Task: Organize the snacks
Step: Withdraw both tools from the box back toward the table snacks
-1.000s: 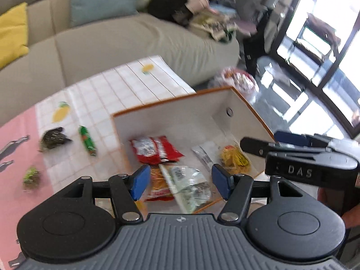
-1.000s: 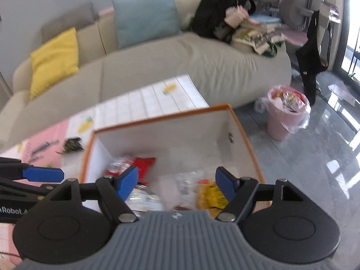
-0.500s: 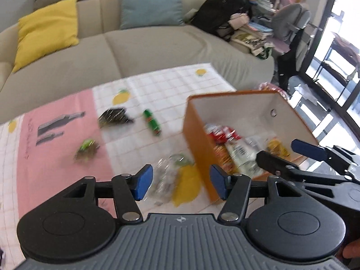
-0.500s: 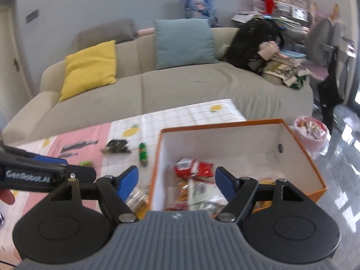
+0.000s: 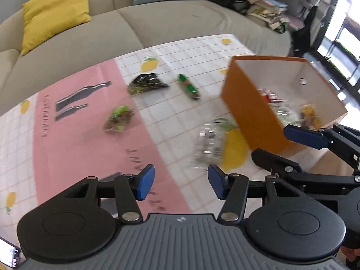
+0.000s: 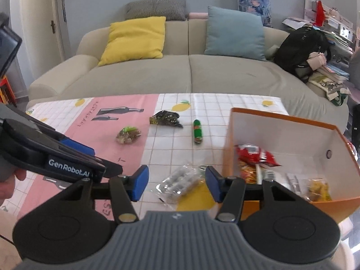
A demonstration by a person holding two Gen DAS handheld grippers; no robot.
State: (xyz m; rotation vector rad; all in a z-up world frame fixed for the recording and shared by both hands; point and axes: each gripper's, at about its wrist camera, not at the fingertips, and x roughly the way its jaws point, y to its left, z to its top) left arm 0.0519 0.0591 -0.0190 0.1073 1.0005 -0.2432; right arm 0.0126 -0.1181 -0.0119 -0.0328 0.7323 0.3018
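Observation:
An orange box [image 6: 227, 148] [image 5: 249, 110] with a white inside stands at the table's right end and holds several snack packets, a red one [image 6: 256, 154] among them. On the cloth lie a clear packet [image 6: 180, 181] [image 5: 209, 141] next to the box, a green bar [image 6: 197, 131] [image 5: 188, 86], a dark packet [image 6: 165, 118] [image 5: 146, 83] and a green-brown packet [image 6: 128, 135] [image 5: 119, 118]. My left gripper [image 5: 181, 185] is open and empty above the cloth. My right gripper [image 6: 175, 183] is open and empty, just short of the clear packet.
A beige sofa [image 6: 189, 72] with a yellow cushion [image 6: 135, 39] and a blue cushion [image 6: 235, 33] runs behind the table. A black bag [image 6: 301, 45] and clutter sit at its right end. The tablecloth [image 6: 112, 135] is pink and white checked.
Both grippers have pulled back from over the box and swung left. The loose snacks on the cloth have come into view. Both stay open and empty.

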